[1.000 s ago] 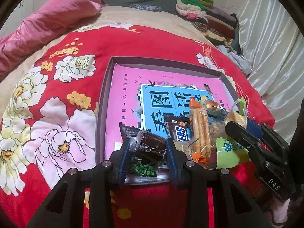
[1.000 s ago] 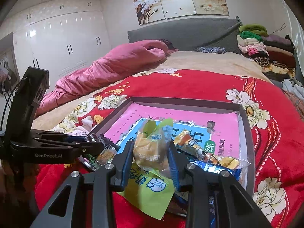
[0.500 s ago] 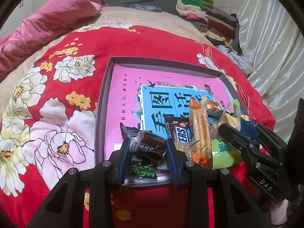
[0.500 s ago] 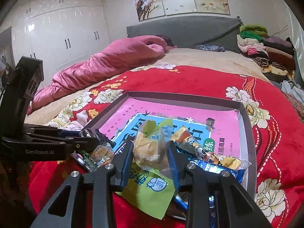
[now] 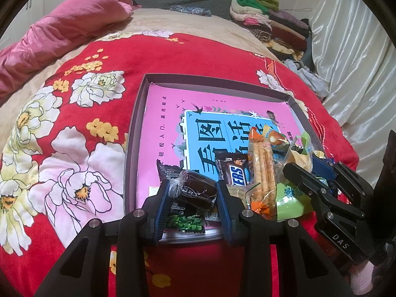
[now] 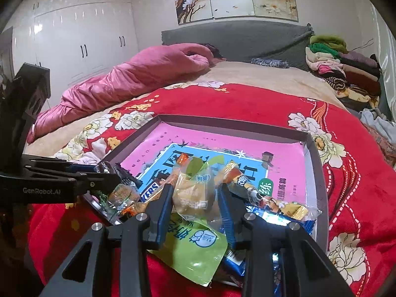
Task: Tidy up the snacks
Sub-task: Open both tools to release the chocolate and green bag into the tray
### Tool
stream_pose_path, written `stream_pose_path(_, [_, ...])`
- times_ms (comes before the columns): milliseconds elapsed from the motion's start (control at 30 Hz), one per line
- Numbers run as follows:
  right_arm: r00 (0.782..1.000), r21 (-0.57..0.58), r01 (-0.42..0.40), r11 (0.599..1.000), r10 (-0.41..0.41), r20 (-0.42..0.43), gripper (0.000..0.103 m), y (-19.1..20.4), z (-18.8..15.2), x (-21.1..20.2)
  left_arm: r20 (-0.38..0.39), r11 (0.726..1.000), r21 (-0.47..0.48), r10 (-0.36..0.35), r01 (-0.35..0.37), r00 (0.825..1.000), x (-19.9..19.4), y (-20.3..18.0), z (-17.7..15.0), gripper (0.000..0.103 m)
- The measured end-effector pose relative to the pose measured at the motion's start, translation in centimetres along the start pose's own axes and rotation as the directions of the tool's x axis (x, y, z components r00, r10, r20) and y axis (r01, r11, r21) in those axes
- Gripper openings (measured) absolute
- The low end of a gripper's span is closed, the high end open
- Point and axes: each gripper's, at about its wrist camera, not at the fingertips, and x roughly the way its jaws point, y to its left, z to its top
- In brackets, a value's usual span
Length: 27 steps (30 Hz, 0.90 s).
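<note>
Two grippers angled downward, left gripper [image 5: 193, 193] pinching dark cake [image 5: 195, 189], right gripper [image 6: 195, 205] pinching yellow pastry [image 6: 191, 198].

bright indoor light, fisheye-warped edges, sharp

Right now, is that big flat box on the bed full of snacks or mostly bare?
Mostly bare. The snack packets crowd the near corner of the flat box, and its pink printed bottom shows everywhere else.

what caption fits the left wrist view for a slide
Left gripper holds a dark wrapped cake over the snack-filled box lid on a red floral blanket.
</note>
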Motion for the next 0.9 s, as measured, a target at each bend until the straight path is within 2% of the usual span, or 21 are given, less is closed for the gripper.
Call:
stream_pose_path(400, [1.0,0.005,-0.006,1.0,0.006,0.017,0.048,-0.1,0.1,-0.4,-0.001,1.0,-0.006,0.001,-0.001,1.0,0.1,0.2,0.0,0.038])
stream_pose_path(900, [0.999,-0.002,0.01,1.0,-0.01,0.041,0.051,-0.2,0.3,-1.3,0.001,1.0,-0.006,0.0,0.0,1.0,0.1,0.3,0.0,0.039])
